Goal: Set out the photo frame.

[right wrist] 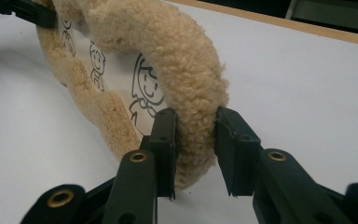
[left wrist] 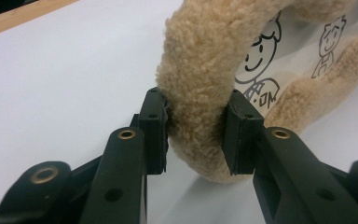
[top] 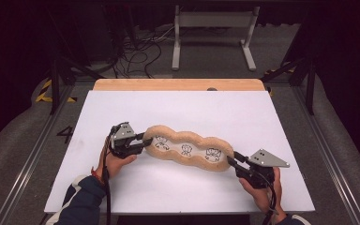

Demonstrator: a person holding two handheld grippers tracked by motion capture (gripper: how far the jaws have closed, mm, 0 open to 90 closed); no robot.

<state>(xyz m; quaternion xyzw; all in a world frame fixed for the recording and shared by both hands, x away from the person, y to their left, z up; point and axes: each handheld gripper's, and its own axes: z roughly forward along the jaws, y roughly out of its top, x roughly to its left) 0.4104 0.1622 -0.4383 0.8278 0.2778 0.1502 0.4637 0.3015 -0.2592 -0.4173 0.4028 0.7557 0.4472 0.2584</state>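
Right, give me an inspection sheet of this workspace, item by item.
Surface: white tabletop with a wooden strip along its far edge.
Job's thing: long tan fleecy cushion with cartoon figures on white panels, held at both ends.
Clutter: nothing seen.
Grippers: left gripper shut on one fleecy end; right gripper shut on the other.
Cables: black cable trailing by the left sleeve; loose wires on the floor.
Surroundings: grey frame, dark floor.

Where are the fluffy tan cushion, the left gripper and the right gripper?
fluffy tan cushion (top: 201,139), high view, on its upper fleece rim.
left gripper (top: 144,139), high view, midway between its fingertips at the cushion's left end.
right gripper (top: 230,160), high view, midway between its fingertips at the cushion's right end.
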